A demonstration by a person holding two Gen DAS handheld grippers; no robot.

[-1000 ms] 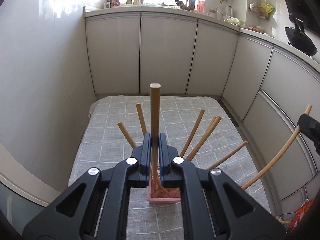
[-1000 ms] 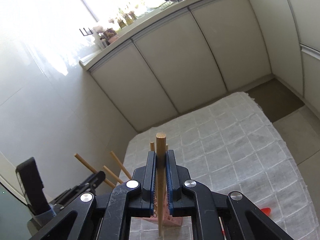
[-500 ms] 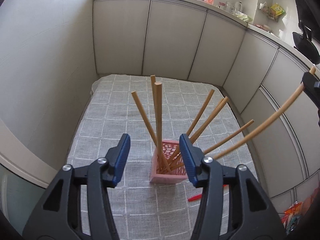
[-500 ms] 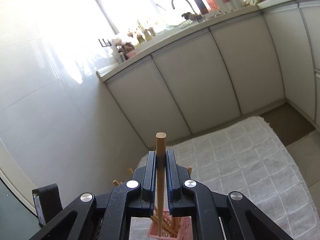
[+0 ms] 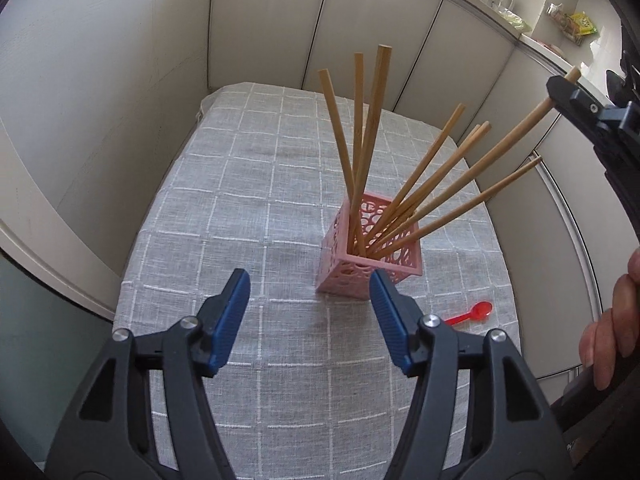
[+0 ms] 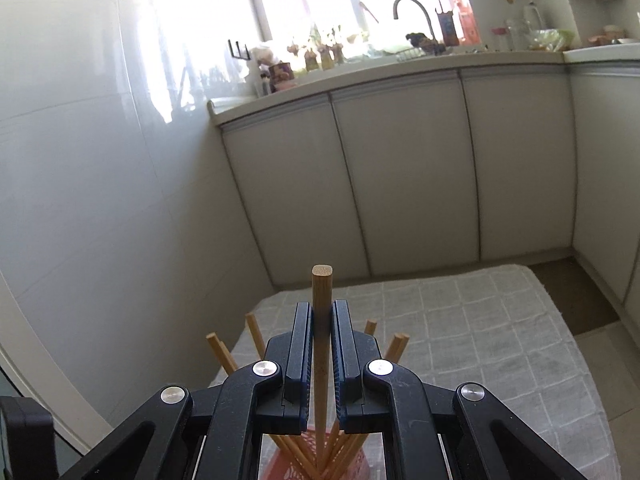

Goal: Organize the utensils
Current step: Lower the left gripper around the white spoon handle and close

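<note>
Seven, perhaps eight, chopsticks (image 5: 362, 152) fill one pink holder (image 5: 370, 268); right tongs (image 6: 321, 336) clamp another chopstick (image 6: 322, 296); left tongs (image 5: 310, 312), just opening, empty.

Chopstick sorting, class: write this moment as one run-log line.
left gripper: jaws just opened, empty | right gripper: shut on chopstick over pink holder | red spoon: on tablecloth

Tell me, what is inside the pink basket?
Wooden chopsticks stand fanned out in the pink basket; the right gripper grips one. Their lower tips and the basket floor are hidden.
</note>
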